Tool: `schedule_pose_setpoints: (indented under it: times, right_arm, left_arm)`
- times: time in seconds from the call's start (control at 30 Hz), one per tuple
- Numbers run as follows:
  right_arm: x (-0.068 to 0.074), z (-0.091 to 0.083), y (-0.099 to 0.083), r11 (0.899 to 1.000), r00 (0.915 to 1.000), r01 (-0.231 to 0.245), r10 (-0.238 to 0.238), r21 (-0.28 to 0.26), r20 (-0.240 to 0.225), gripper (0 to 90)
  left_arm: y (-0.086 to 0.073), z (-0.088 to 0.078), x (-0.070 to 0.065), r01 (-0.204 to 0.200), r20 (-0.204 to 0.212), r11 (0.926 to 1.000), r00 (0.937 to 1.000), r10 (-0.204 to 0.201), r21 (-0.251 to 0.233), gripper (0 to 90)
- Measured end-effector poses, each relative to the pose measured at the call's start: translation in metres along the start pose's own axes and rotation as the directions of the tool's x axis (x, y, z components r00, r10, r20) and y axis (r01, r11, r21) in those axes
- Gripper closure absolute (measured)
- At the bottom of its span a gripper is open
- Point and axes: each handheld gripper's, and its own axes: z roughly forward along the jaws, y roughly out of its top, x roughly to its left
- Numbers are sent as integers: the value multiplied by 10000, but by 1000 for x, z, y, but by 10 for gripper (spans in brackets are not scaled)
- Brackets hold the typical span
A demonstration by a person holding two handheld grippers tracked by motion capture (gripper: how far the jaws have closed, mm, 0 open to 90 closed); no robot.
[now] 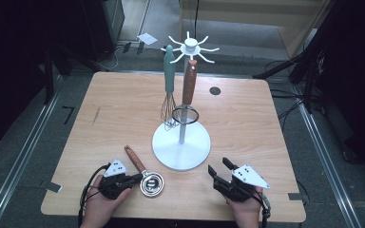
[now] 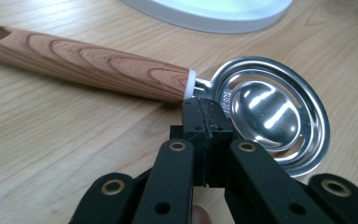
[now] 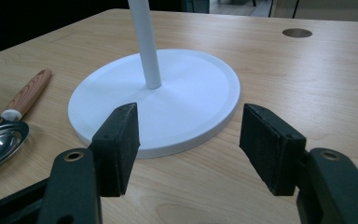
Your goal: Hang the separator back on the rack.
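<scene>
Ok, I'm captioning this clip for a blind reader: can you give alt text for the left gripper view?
The left gripper, jaws shut, pinches the metal neck of an egg separator lying on a wooden table. Its wood-grain handle runs off to the upper left, and the white rack base shows at the top edge.

A light wooden table point(image 1: 247, 109) with rounded corners and a small round grommet hole point(image 1: 215, 90) stands on a grey floor point(image 1: 24, 156). Metal rails point(image 1: 26, 145) run along the floor on both sides, a white paper sheet point(image 1: 147, 38) lies beyond the table, and dark equipment stands point(image 1: 313, 57) flank it in shadow.
</scene>
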Motion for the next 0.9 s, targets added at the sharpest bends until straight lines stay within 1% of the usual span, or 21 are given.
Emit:
schedule_pose_setpoints:
  times: [0.07,0.13,0.27,0.4,0.5,0.53,0.6,0.63,0.7,0.83,0.9]
  right_arm:
    - [1,1,0,10000,10000,44,-44,38,-4,398]
    - [2,1,0,9999,9999,93,-93,64,53,402]
    - [4,1,-1,9999,10000,90,-89,100,-34,407]
    - [9,4,-2,9997,9997,184,-181,143,-159,431]
    - [19,7,-2,9992,9985,319,-308,231,-462,444]
    - [22,8,-3,9991,9976,346,-329,264,-606,457]
    - [29,11,-4,9989,9947,314,-277,357,-991,489]
    - [34,13,-5,9985,9914,318,-258,449,-1287,506]
    - [42,16,-7,9978,9855,381,-286,541,-1674,529]
    - [62,27,-10,9949,9697,529,-307,856,-2425,566]
    - [71,32,-12,9921,9616,714,-409,1033,-2715,593]
  left_arm:
    - [0,2,-3,-170,83,9999,9998,170,-8,900]
    - [0,3,-6,-215,164,9998,9996,214,33,900]
    - [0,5,-13,-415,345,9991,9986,413,47,900]
    - [0,8,-19,-546,367,9985,9978,544,49,900]
    - [1,10,-25,-577,378,9983,9976,575,39,900]
    - [1,11,-25,-557,450,9984,9974,556,20,900]
    - [1,12,-27,-522,532,9986,9972,520,23,900]
    - [1,12,-28,-548,533,9985,9971,546,18,900]
    - [1,13,-30,-537,552,9986,9970,534,35,900]
    - [2,15,-35,-540,589,9985,9968,537,45,900]
    - [2,16,-38,-575,617,9983,9965,570,66,900]
